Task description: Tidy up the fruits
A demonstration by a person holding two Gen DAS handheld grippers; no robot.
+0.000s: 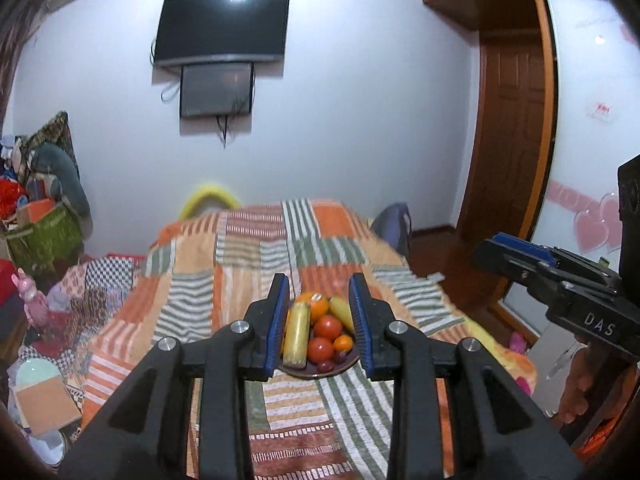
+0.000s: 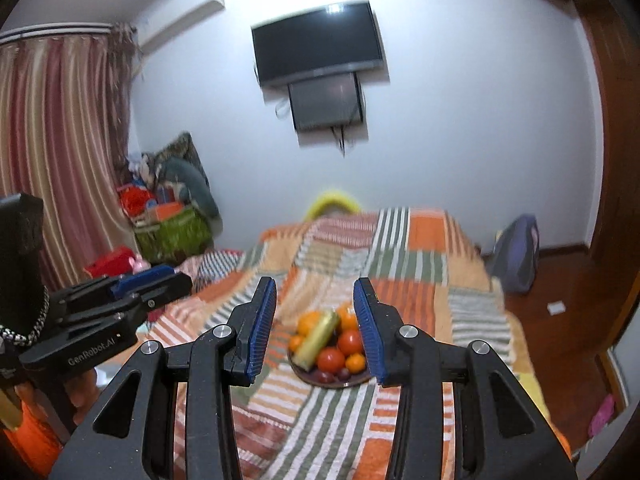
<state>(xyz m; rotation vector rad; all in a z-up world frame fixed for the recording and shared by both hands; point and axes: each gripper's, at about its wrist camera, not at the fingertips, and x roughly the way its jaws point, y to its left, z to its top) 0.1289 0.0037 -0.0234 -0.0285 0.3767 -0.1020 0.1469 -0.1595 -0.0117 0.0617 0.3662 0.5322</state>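
Note:
A dark plate (image 1: 348, 362) (image 2: 356, 381) of fruit sits on a patchwork bed cover. It holds a long yellow fruit (image 1: 297, 334) (image 2: 318, 338), red tomatoes (image 1: 328, 327) (image 2: 331, 359), oranges (image 1: 318, 307) (image 2: 309, 322), a yellow-green fruit (image 1: 341, 309) and dark grapes (image 1: 326, 366) (image 2: 325, 377). My left gripper (image 1: 319, 294) is open and empty, held above and short of the plate. My right gripper (image 2: 315, 294) is open and empty too, also short of the plate. Each gripper shows at the edge of the other's view: the right (image 1: 516, 250) and the left (image 2: 152, 278).
The bed cover (image 1: 248, 264) (image 2: 400, 264) is orange, green and white. Two screens (image 1: 222, 28) (image 2: 318, 46) hang on the far wall. Piled boxes and toys (image 1: 36, 232) (image 2: 168, 220) stand left of the bed. A wooden door (image 1: 512, 136) and bare floor (image 2: 560, 296) lie to the right.

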